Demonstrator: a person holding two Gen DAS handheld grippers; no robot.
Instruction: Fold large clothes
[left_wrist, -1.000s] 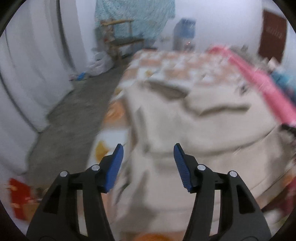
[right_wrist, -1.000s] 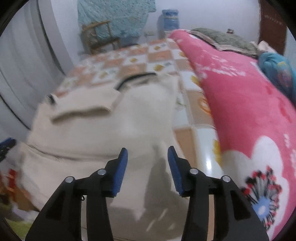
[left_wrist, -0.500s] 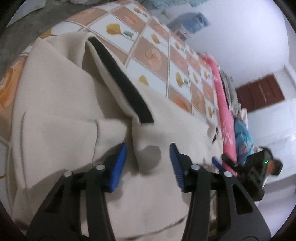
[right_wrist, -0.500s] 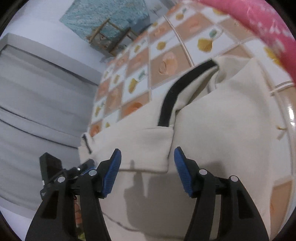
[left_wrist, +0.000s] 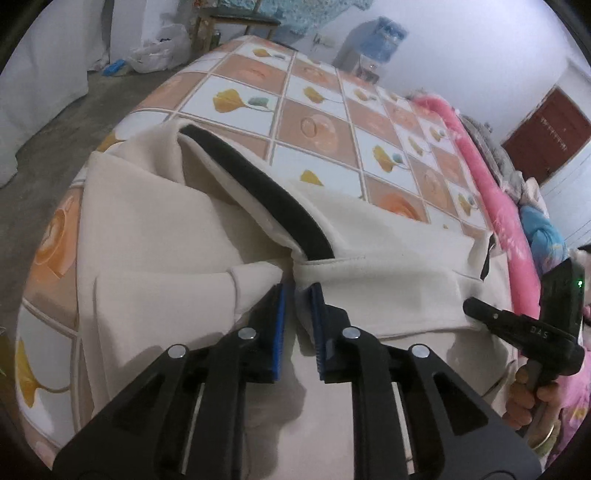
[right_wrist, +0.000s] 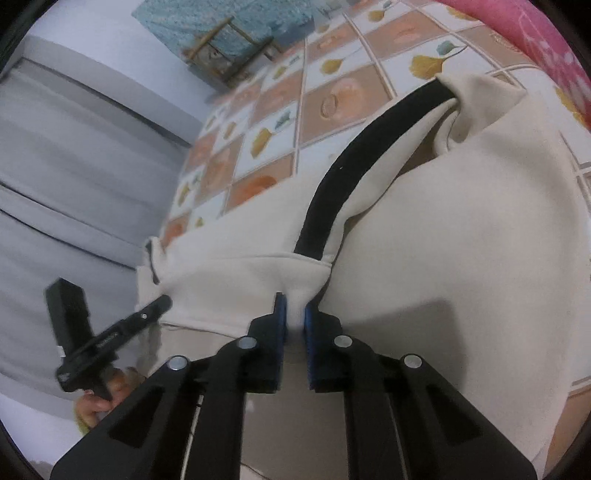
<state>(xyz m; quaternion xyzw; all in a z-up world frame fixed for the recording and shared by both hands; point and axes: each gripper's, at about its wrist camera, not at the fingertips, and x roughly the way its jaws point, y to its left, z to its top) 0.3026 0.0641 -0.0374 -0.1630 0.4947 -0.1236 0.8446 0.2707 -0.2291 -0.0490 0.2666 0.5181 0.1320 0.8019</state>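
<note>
A large cream garment (left_wrist: 155, 236) with a black band (left_wrist: 273, 199) lies spread on a bed; it also shows in the right wrist view (right_wrist: 461, 229) with its black band (right_wrist: 354, 162). My left gripper (left_wrist: 297, 295) is shut on a folded cream edge just below the black band's end. My right gripper (right_wrist: 293, 308) is shut on the same folded edge at its other corner. Each gripper shows in the other's view, the right one (left_wrist: 517, 325) at the garment's right end and the left one (right_wrist: 110, 339) at its left end.
The bed sheet (left_wrist: 317, 125) has orange and white tiles with leaf prints. A pink blanket (left_wrist: 495, 206) runs along the bed's far side. A water jug (left_wrist: 380, 37), a wooden chair (right_wrist: 229, 48), grey curtains (right_wrist: 74, 166) and a brown door (left_wrist: 546, 136) surround the bed.
Both grippers came down onto the garment and closed from open onto the folded cream edge by the black band.
</note>
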